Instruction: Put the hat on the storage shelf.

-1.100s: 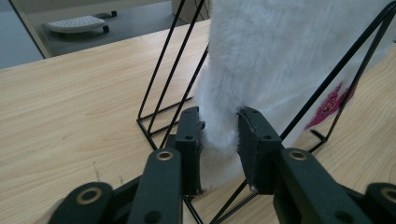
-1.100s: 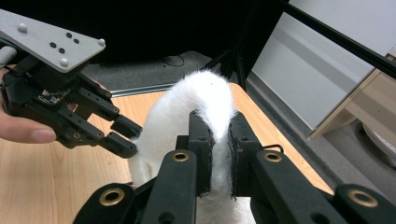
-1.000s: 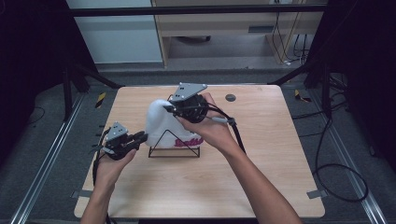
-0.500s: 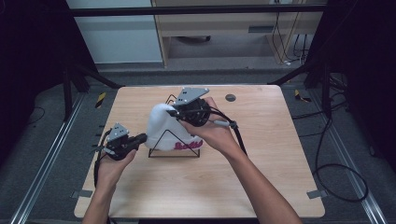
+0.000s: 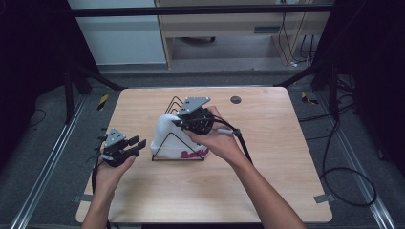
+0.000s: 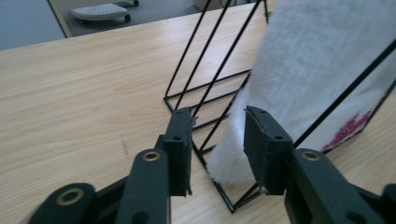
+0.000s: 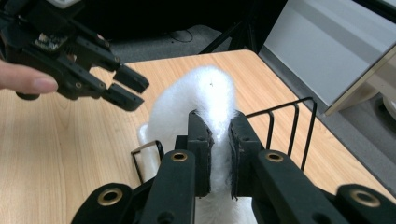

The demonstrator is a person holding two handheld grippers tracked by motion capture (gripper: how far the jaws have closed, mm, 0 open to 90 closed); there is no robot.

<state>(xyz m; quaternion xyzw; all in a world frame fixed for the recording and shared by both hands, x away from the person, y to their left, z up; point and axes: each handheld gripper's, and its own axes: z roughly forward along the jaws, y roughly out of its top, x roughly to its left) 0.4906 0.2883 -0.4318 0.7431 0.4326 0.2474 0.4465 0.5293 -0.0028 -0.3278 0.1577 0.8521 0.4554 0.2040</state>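
Keep right gripper (image 7: pixel 218 135) clamped on towel (image 5: pixel 165 136) fold; lower it straight so fabric settles over rack (image 5: pixel 177 143) wires. Left gripper (image 6: pixel 217 140) jaws just opened, nothing pinched, towel edge just beside one pad; keep it off fabric. Towel: white, fluffy, pink lettering, draped on black wire rack mid-table (image 5: pixel 267 191).

Place: a lab recording bay where I work.
Signs: bare wooden tabletop (image 5: pixel 267 181), black frame struts (image 5: pixel 305 76), loose floor cables (image 5: pixel 344 176), floor rails (image 5: pixel 43 171).

hand-held grippers (image 5: pixel 184 121): 2 | white fluffy slipper (image 5: pixel 165 136): 1, apparently | wire rack (image 5: pixel 177 149): 1
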